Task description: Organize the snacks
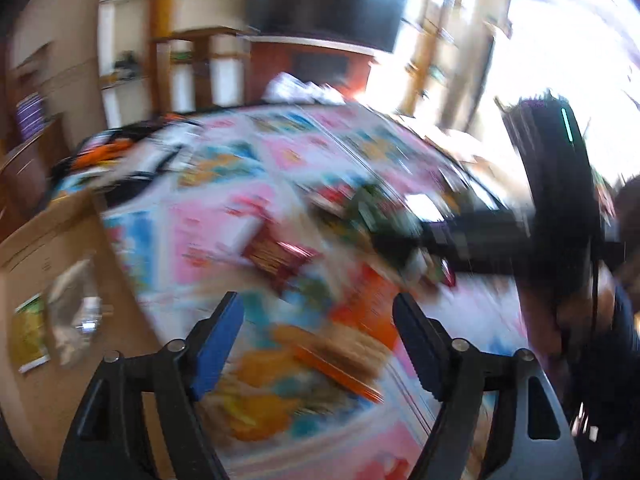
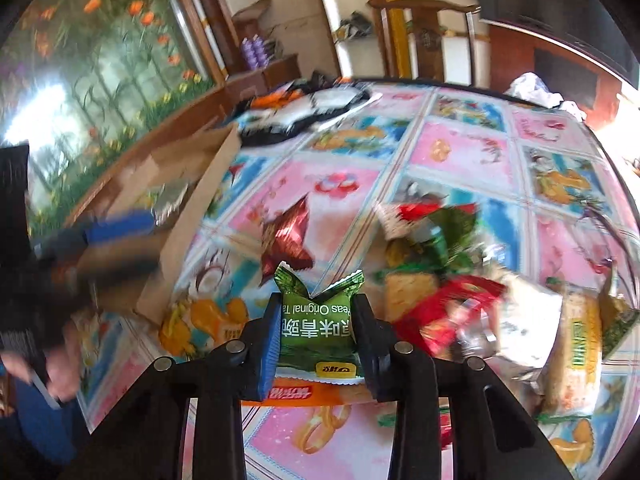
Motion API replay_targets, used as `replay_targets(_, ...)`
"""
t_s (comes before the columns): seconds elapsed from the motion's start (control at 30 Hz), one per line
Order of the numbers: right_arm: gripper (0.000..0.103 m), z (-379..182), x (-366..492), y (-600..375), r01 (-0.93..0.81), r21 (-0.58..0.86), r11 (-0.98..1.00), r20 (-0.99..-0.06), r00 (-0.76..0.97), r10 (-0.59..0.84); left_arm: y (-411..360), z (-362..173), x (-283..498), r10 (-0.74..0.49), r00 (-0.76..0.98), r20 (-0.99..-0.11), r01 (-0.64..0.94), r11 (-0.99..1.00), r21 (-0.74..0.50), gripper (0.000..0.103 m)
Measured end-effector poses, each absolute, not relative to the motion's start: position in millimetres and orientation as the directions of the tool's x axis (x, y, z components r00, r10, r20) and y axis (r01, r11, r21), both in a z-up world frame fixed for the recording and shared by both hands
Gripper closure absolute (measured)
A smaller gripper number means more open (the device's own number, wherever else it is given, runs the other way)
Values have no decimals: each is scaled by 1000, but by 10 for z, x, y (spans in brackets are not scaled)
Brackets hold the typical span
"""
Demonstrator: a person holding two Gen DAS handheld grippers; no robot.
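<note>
While the right gripper (image 2: pixel 316 340) clamps a small green snack packet (image 2: pixel 318 320) with crimped ends, its upside-down label reads "Peas Original". Just beyond the packet lies a dark red wrapper (image 2: pixel 286 236) on the table (image 2: pixel 460 152), covered in pink-and-blue cartoon cloth. A cardboard box (image 2: pixel 188 216) sits left of the packet. The left gripper (image 1: pixel 318 340) hangs open, empty.

- Left wrist view: looks steeply down along its own fingers (image 1: pixel 224 344), close over the patterned tablecloth (image 1: pixel 224 216); the picture is smeared.
- Right wrist view: looks steeply down, close, over the same cloth (sharper here).
- Shared: cardboard box (image 1: pixel 52 256) at left, snack pile (image 2: pixel 460 280); each view catches the other gripper.
</note>
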State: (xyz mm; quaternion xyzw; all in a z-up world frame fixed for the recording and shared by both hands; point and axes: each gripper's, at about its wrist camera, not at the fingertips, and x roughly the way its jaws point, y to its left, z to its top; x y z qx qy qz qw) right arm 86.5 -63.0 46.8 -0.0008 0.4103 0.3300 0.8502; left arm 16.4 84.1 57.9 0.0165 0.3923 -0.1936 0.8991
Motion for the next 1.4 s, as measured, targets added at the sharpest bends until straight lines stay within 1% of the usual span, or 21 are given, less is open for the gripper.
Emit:
replay_targets(0.07,67,524,879,-709,-544,291,787,-680,461,570,666,505,154,-353,574,-739,420,902,-105,23)
replay_targets(0.17,67,557,906,-800,-522,322,790,-665,469,581,385,374,197,-312,538,-783,458,888,-39,21)
replay_targets(0.2,67,563,911,-805,-521,329,788,-665,464,585,334,339,212,-295,528,-796,461,887,-23,21)
replay_targets(0.27,67,566,916,-824,-516,339,786,-662,463,589,212,255,273,-214,537,-816,444,894,57,21)
replay_targets(0.3,67,570,918,-833,-515,343,785,-661,462,592,182,226,300,-193,537,-821,439,895,76,21)
replay_targets(0.47,67,608,921,-912,-507,359,784,-648,468,600,96,122,444,-175,515,-839,420,905,69,22)
replay_targets(0.57,67,619,931,-967,-490,358,795,-650,480,589,49,87,481,-145,519,-842,400,912,90,38)
replay_targets(0.63,67,625,941,-1013,-479,366,798,-649,483,588,42,79,497,-142,523,-840,381,921,82,39)
replay_targets(0.73,67,629,948,-1064,-468,374,800,-646,488,587,74,82,475,-140,524,-840,345,937,60,44)
replay_targets(0.77,67,632,948,-1073,-465,376,801,-645,489,587,113,86,479,-145,523,-840,322,946,37,49)
replay_targets(0.8,67,630,946,-1079,-463,377,802,-646,490,586,133,95,484,-151,523,-839,313,949,25,51)
replay_targets(0.9,67,626,943,-1079,-457,377,805,-647,492,583,239,150,484,-183,531,-827,293,956,-23,51)
replay_targets(1.0,67,620,935,-1076,-454,376,808,-649,493,579,303,144,511,-174,530,-830,262,964,-35,51)
replay_targets(1.3,67,544,976,-1046,-445,373,814,-668,480,568,290,82,511,-128,531,-838,247,969,9,49)
replay_targets(1.4,67,536,978,-1053,-440,378,815,-667,482,569,288,82,497,-127,542,-831,242,970,10,51)
